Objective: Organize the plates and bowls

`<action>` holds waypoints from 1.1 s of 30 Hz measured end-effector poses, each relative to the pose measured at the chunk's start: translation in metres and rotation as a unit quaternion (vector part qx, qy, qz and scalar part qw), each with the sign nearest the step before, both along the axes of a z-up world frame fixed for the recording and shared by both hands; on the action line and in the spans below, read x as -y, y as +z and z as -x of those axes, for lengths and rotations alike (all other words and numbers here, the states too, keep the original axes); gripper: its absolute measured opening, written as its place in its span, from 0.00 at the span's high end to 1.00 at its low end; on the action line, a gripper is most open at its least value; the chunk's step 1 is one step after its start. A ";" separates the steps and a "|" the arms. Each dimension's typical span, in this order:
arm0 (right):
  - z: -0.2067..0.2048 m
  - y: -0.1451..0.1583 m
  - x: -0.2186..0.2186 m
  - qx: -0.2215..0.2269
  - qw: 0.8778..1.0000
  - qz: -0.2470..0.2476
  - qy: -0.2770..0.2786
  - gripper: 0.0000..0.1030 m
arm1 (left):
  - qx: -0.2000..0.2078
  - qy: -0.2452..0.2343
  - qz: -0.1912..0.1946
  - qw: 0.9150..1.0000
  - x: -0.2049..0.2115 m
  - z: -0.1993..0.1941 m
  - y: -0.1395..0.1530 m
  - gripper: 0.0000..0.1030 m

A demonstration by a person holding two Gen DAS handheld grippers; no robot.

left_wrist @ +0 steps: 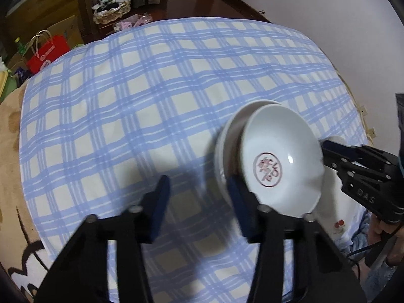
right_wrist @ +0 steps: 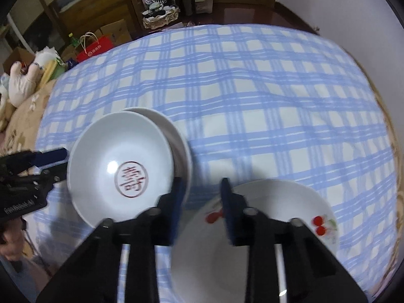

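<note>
A white bowl with a red seal [left_wrist: 280, 156] [right_wrist: 121, 166] sits tilted inside a second white bowl [left_wrist: 227, 136] [right_wrist: 176, 136] on the blue checked cloth [left_wrist: 141, 96]. My left gripper [left_wrist: 199, 180] [right_wrist: 59, 164] is at that bowl's rim, one finger [left_wrist: 237, 202] against its edge, jaws apart with only cloth between them. My right gripper [right_wrist: 201, 186] [left_wrist: 325, 154] stands between the bowls and a white plate with red cherries [right_wrist: 277, 202] [left_wrist: 335, 209]. Its jaws are narrow but apart, over the plate's edge, and the pads press on nothing I can see.
The cloth covers a bed-like surface with a tan blanket [left_wrist: 10, 131] at its left. A dark wooden table [left_wrist: 227, 2], a basket [right_wrist: 161, 17], a red paper bag [left_wrist: 46, 53] and boxes stand beyond the far edge. A hand [left_wrist: 386, 229] holds the right gripper.
</note>
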State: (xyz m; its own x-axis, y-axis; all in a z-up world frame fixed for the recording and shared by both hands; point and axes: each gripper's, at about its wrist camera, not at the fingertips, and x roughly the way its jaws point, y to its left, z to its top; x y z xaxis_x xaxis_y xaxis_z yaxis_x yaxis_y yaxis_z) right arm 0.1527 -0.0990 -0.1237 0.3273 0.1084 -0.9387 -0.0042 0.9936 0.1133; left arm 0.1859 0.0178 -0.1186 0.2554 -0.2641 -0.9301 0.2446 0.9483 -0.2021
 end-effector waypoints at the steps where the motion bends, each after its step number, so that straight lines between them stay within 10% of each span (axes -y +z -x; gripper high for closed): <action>1: 0.000 0.000 -0.001 -0.002 1.000 -0.005 -0.002 0.81 | 0.002 -0.004 0.002 1.000 0.002 0.001 0.001 0.70; 5: -0.001 0.000 -0.005 -0.009 1.000 -0.005 -0.008 0.84 | 0.008 -0.018 0.006 1.000 0.010 0.004 0.004 0.88; 33: -0.015 -0.013 0.008 -0.059 0.996 -0.048 -0.040 0.84 | -0.033 0.007 0.015 0.999 0.013 -0.010 -0.009 0.87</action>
